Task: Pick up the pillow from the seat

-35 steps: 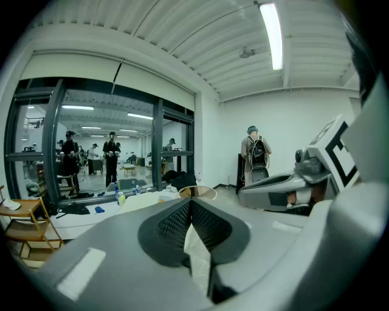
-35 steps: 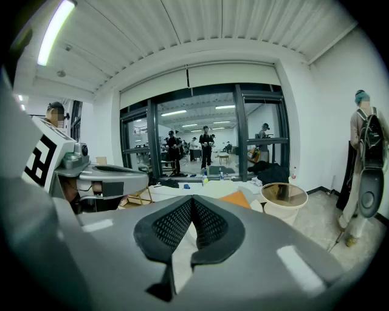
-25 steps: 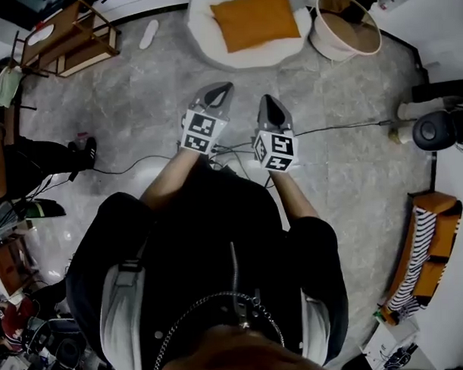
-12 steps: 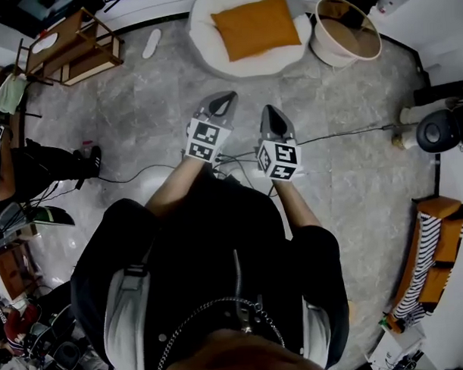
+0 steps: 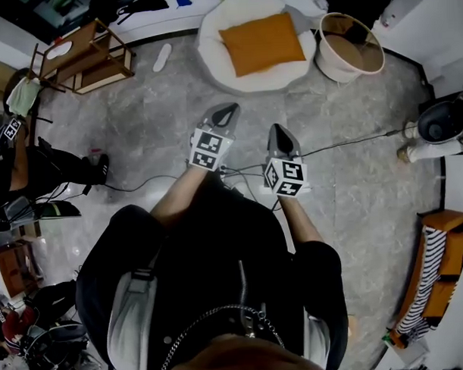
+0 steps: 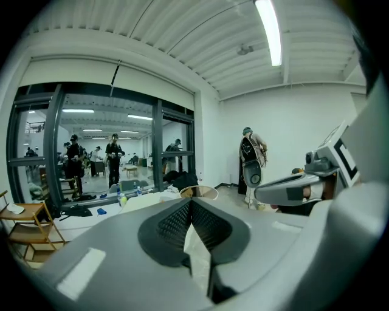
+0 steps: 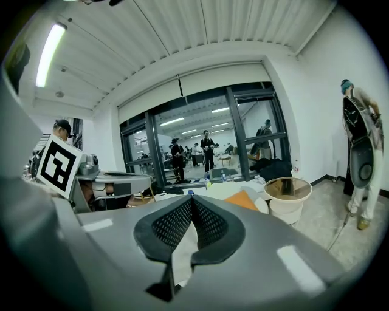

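An orange pillow (image 5: 261,43) lies on a round white seat (image 5: 212,55) at the top of the head view; a corner of the pillow (image 7: 242,199) shows past the jaws in the right gripper view. My left gripper (image 5: 228,108) and right gripper (image 5: 278,129) hang side by side over the grey floor, well short of the seat. Both are shut with nothing between the pads. The jaws in each gripper view meet at the tip.
A round beige basket (image 5: 349,46) stands right of the seat. Wooden chairs (image 5: 83,57) are at the upper left, and cables (image 5: 344,142) run across the floor. A striped orange bench (image 5: 432,272) sits at the right. A person (image 7: 358,146) stands by the right wall.
The view has moved forward: the seat, pillow and basket sit lower in the head view than a second ago. Both grippers stay shut and side by side.
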{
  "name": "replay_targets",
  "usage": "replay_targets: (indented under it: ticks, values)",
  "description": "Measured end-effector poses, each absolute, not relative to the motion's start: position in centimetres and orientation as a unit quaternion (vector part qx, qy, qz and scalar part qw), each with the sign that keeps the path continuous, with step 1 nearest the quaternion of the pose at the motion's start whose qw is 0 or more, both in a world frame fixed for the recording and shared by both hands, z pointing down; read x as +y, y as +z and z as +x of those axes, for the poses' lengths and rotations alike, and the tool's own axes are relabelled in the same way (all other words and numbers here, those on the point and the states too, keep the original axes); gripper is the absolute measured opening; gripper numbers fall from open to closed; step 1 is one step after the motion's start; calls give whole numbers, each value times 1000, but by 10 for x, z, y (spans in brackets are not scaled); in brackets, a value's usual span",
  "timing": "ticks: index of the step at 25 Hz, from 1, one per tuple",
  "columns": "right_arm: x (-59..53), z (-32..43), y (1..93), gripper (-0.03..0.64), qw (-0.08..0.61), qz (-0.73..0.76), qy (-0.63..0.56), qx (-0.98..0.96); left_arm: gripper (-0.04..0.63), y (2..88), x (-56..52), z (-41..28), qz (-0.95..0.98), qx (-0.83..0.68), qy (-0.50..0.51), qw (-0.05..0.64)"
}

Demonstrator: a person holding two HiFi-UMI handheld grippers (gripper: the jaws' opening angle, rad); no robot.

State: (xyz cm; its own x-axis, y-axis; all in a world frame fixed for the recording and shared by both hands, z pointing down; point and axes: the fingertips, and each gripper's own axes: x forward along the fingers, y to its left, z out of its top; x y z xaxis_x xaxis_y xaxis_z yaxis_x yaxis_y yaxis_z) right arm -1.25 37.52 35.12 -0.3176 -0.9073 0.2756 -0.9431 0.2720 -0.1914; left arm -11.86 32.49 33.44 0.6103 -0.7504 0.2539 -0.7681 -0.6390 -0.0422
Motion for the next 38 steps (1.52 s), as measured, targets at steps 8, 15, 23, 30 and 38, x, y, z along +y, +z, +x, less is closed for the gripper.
replay_targets:
  ticks: [8,15,23,30,38]
  values:
    - [374,0,341,3,43,597,158,-785,11,326,322,-107,903,-408,129,30]
    - [358,0,352,3,46,594,165,-786,11,337,304,-103,904,-404,134,32]
    - [295,0,364,3,65,581,175,-792,11,352,240,-108,897,-419,133,53]
    - [215,6,366,3,88,570,180,-797,11,360,157,-100,891,-428,127,77]
    - [112,21,358,3,89,577,182,-791,11,360,64,-88,891,-425,128,89]
